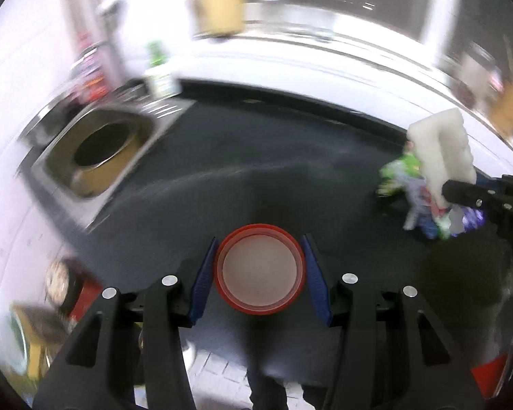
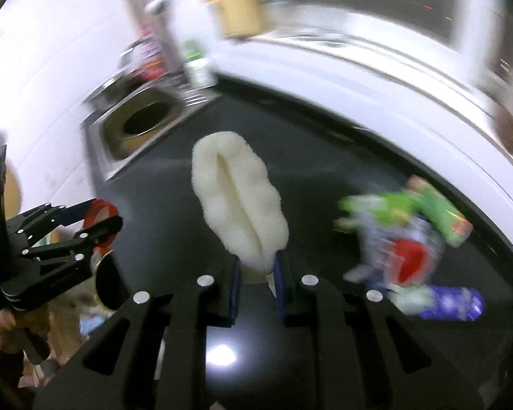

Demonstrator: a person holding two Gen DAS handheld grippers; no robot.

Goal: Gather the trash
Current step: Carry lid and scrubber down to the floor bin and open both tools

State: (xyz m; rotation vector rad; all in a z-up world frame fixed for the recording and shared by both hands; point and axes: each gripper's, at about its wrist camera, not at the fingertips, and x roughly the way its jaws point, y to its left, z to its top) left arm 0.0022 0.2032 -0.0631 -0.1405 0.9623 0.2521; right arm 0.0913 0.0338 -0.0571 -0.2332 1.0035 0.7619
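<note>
Trash is mid-carry: left hand-held gripper clamps a red cup, right hand-held gripper pinches white foam; next, likely the far-left bin opening.

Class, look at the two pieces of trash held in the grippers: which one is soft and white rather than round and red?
The white fluffy foam piece, pinched in the right hand-held gripper. The left hand-held gripper holds a rigid round red-rimmed plastic cup instead.
</note>
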